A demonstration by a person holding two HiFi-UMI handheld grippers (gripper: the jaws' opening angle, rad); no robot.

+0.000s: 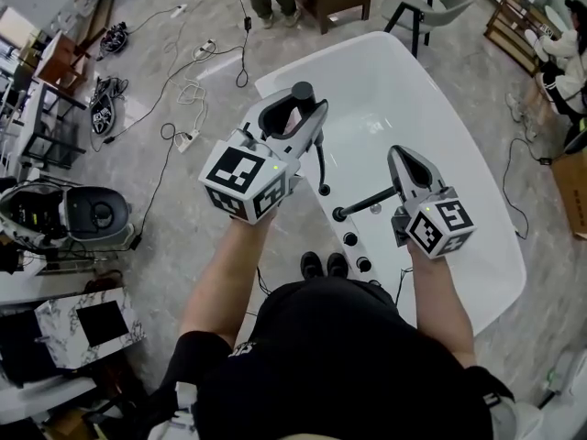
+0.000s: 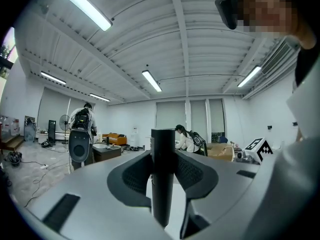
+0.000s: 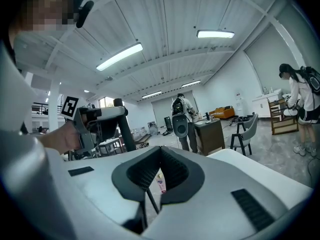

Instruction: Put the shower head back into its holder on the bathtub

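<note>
Two risks now: shower head (image 1: 302, 91) pinched upright by left gripper (image 1: 293, 110), well above rim fittings (image 1: 349, 239) of bathtub (image 1: 459, 126). Hose (image 1: 320, 159) may get snagged, handle twisted loose. Right gripper (image 1: 402, 161) seemingly pressed together, empty.

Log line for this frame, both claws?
left claw: shut on shower head, upright by bathtub rim | right claw: shut, holding nothing, near black tap | status: shower head not yet seated

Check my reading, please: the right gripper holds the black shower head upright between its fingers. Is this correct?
Not quite. It is the left gripper that holds the black shower head upright between its fingers, as the left gripper view shows. The rest of the statement is right.
</note>
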